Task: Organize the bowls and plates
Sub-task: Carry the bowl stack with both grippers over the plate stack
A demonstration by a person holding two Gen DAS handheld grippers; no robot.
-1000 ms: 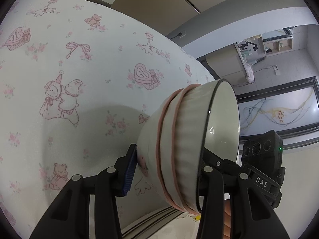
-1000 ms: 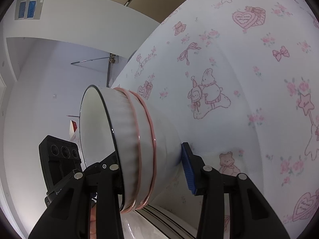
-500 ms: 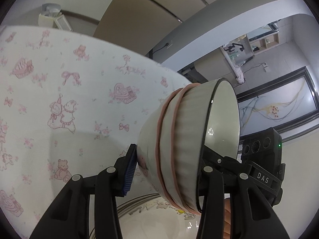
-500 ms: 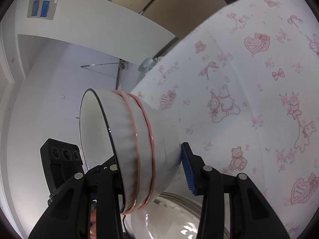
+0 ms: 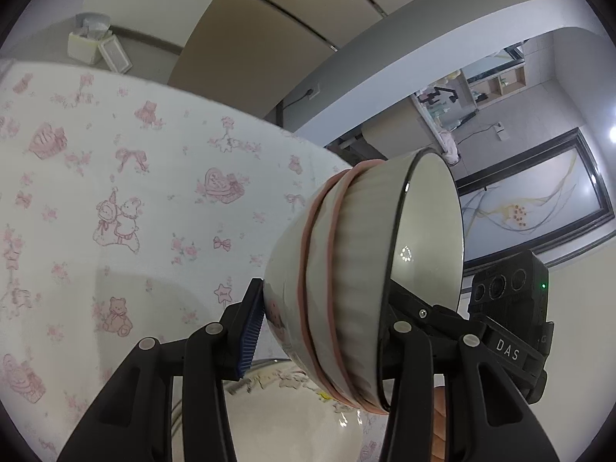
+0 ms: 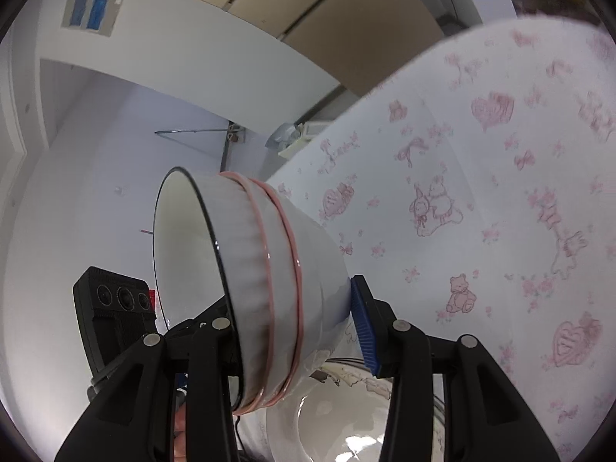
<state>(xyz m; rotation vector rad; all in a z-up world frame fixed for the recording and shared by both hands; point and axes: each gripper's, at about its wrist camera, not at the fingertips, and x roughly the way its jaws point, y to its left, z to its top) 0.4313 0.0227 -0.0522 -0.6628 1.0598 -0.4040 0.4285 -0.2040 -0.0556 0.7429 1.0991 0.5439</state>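
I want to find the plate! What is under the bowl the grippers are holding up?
Below the bowl lies a shiny white plate on the pink-printed tablecloth. Only part of the plate shows; the bowl and the black jaws cover the rest, so its whole pattern cannot be seen.

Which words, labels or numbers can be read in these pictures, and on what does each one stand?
"DAS": white letters on the black claw of the other hand, in the left wrist view.
Heart prints on the tablecloth: any writing is too blurred to read.
No text shows on the bowl.
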